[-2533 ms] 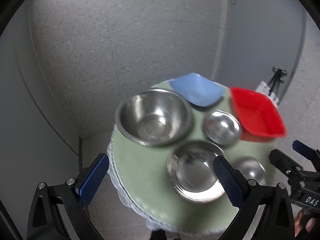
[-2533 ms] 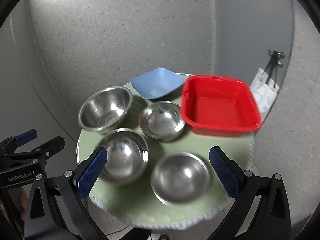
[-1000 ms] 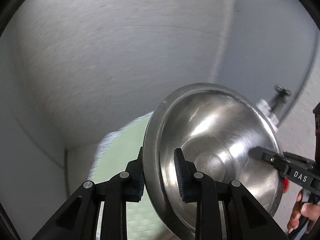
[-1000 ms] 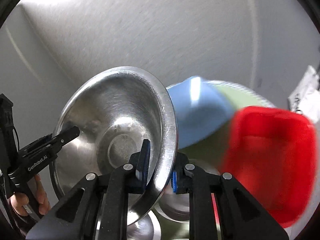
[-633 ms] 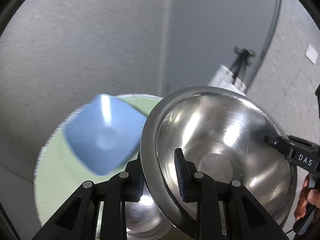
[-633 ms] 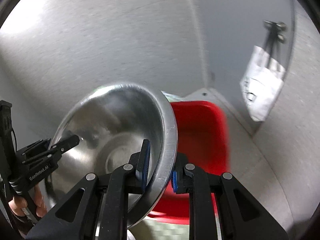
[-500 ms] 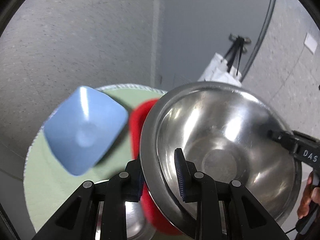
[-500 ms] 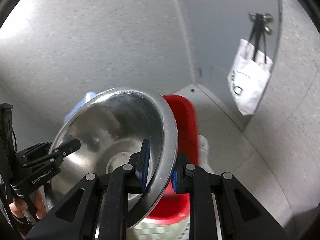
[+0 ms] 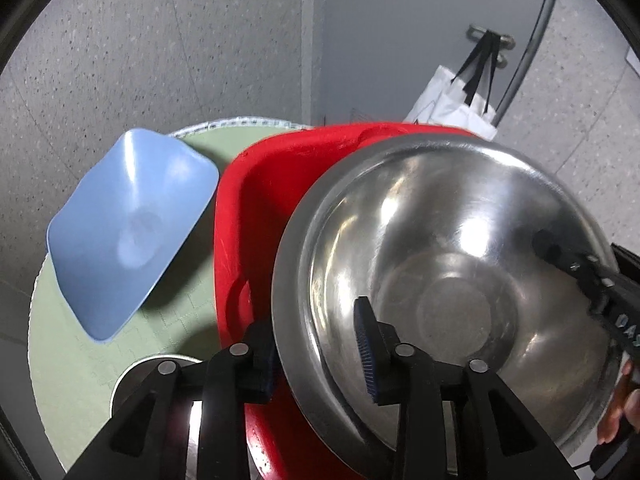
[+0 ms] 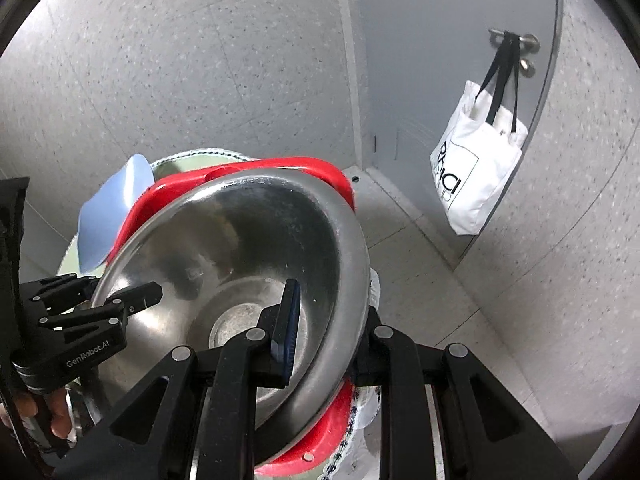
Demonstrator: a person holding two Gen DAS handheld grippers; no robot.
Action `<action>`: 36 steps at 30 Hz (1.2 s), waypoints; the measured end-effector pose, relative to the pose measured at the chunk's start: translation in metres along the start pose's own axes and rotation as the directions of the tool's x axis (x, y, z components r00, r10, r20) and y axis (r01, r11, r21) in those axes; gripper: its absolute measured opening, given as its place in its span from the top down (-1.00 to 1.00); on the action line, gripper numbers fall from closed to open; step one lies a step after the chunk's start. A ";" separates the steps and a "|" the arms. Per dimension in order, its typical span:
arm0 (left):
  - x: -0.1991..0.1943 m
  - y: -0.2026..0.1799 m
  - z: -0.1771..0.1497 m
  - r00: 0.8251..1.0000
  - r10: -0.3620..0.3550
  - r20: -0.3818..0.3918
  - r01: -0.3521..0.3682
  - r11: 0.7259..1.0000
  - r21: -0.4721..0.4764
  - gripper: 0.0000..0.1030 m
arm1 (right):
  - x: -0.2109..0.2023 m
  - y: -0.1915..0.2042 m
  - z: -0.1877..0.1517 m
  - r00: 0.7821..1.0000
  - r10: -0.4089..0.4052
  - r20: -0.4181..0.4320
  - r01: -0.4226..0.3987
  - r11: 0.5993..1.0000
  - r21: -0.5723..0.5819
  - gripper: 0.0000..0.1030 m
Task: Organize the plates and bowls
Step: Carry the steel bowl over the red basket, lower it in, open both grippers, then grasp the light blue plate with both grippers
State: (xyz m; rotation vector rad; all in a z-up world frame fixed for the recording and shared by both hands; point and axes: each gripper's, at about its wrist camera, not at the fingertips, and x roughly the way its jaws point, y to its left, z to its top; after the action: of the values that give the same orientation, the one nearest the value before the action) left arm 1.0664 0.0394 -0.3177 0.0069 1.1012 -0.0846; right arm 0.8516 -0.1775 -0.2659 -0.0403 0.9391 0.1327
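- Blue square plate (image 9: pixel 128 224) sits at the far-left edge of the round green tabletop (image 9: pixel 80 340), empty and apart from both grippers.
- Just right of it, touching or nearly so, is the red tub (image 9: pixel 256 216) on the far-right side of the tabletop. A second ago the big steel bowl (image 9: pixel 444 288) was up in the air over the table's left side; now it's been carried across and is down inside the tub.
- Left gripper (image 9: pixel 320 344) straddles the bowl's near-left rim, one pad inside, one outside. Its jaws are opening right now with the rim between them, and there's a visible gap at the inner pad, so I'd call that grip let go.
- Right gripper (image 10: pixel 328 320) is on the opposite rim, nearly closed, and it still pinches the wall.
- So what changed: bowl went from table to tub, and release has started. My read is the first bowl is basically placed, and the right side needs to let go next.
- Another steel bowl (image 9: pixel 140 372) peeks out at the near edge, waiting its turn.
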 end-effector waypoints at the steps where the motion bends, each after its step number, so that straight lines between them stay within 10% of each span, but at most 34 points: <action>1: -0.001 0.000 0.000 1.000 -0.007 -0.001 0.007 1.000 -0.001 0.34 | 0.002 0.002 -0.001 1.000 -0.015 0.005 0.015 1.000 -0.007 0.64; 22: -0.040 0.016 -0.010 0.989 -0.150 -0.001 0.150 0.989 0.003 -0.30 | -0.006 0.025 -0.009 0.999 0.029 -0.020 -0.029 0.999 0.022 -0.43; 36: -0.073 0.040 -0.009 0.974 -0.224 0.043 0.226 0.973 -0.050 -0.53 | -0.034 0.002 -0.005 0.999 0.014 -0.029 -0.009 0.987 0.157 -0.51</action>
State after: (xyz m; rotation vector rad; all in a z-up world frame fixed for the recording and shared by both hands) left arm 1.0284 0.0841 -0.2583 -0.1688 1.0633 -0.2568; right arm 0.8276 -0.1789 -0.2414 0.1092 0.9777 0.0682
